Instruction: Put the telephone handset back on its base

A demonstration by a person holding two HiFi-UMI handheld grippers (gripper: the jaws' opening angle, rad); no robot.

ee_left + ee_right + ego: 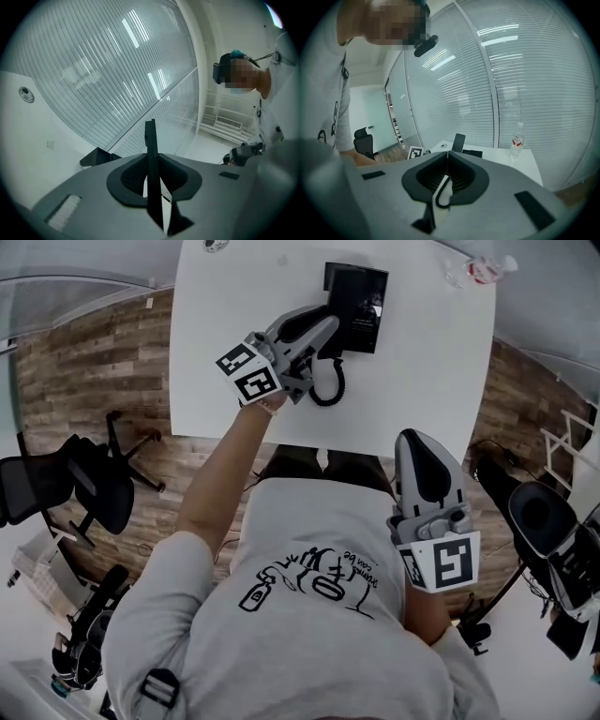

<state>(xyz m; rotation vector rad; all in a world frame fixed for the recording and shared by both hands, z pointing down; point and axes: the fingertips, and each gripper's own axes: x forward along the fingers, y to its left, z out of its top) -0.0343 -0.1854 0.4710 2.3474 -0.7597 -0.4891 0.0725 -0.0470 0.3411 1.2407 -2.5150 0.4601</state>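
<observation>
We note left gripper (326,324) clamped narrow on handset (150,154), handset upright over table (422,362), at left edge of base (356,296), cord (328,385) on table, right gripper (417,439) fully closed, empty, off table's near right

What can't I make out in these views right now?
Head view: the handset is hidden by the left gripper; the left gripper view shows only its thin edge.
Head view: the base is partly covered by that gripper, so its cradle cannot be seen.
Head view: where the cord joins the handset is hidden under the gripper.
Head view: the bottle label is too small to read.
</observation>
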